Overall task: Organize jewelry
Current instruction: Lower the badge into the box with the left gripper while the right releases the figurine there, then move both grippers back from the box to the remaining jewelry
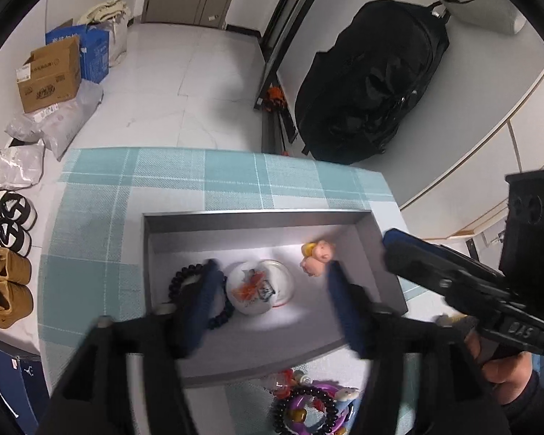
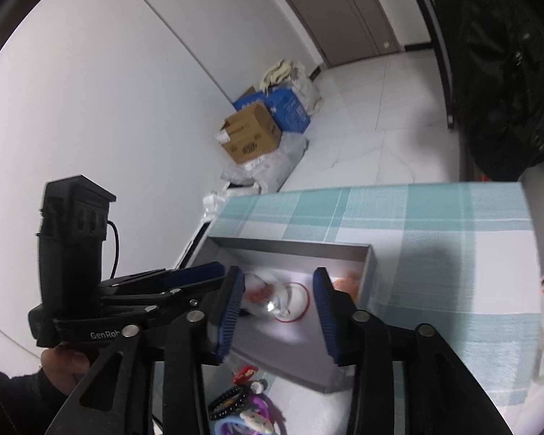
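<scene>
**Two open hand-held grippers over the gray box**

The left hand-held gripper hangs over the gray box with its blue fingers spread wide, and it holds nothing. Between the fingers, on the floor of the box, lies a round white ornament with an orange picture. A black bead bracelet lies just beside it, partly under the left finger. A small pink figure lies near the far right corner of the box.

The right hand-held gripper is also wide open and empty, over the same box. The ornament shows between its fingers.

The box stands on a counter with a blue checked cloth. In front of the box, on the cloth, a heap of jewelry waits outside it: dark beads, a purple ring and red pieces.

On the floor are cardboard boxes and shoes.
</scene>
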`<action>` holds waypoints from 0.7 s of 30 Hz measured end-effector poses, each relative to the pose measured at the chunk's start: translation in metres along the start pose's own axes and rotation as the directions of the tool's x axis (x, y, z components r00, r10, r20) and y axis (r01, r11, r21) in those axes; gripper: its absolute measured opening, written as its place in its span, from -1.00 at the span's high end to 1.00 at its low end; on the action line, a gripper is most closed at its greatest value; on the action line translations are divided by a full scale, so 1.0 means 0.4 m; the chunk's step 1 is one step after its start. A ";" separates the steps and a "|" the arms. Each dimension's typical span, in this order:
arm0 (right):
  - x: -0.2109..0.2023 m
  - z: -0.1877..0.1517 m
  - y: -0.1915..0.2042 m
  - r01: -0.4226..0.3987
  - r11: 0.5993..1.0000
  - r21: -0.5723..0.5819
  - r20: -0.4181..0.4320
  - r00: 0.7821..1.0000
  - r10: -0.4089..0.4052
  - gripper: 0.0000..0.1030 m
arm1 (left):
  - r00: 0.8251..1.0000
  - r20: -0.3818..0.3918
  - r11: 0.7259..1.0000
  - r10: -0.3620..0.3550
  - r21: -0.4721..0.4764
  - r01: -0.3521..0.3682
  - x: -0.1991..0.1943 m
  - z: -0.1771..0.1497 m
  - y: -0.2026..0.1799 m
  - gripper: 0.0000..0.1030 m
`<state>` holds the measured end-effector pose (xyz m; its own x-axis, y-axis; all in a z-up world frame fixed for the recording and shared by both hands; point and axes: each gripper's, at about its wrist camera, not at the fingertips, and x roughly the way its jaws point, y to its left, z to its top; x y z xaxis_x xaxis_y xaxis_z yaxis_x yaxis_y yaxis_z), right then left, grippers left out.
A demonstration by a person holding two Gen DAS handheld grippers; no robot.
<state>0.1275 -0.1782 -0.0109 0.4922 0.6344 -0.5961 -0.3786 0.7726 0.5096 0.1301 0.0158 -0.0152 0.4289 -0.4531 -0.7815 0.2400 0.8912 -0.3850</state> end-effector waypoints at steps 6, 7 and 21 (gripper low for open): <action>-0.070 -0.024 0.004 0.003 1.000 0.021 0.046 0.999 -0.004 0.07 | 1.000 0.029 0.998 -0.004 -0.068 0.006 -0.044 -0.021 0.001 -0.51; -0.078 -0.028 0.008 0.001 1.000 0.018 0.050 0.999 -0.002 0.07 | 1.000 0.020 0.998 0.004 -0.062 -0.003 -0.049 -0.027 -0.003 -0.51; -0.173 -0.156 0.079 0.012 0.998 -0.056 0.064 0.998 -0.009 -0.14 | 0.993 0.056 0.991 0.107 -0.085 -0.102 -0.130 -0.152 -0.047 -0.51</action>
<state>0.0326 -0.1963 0.0078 0.5446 0.6248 -0.5595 -0.4161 0.7805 0.4665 0.0503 0.0240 0.0027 0.4999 -0.3559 -0.7896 0.1205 0.9314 -0.3436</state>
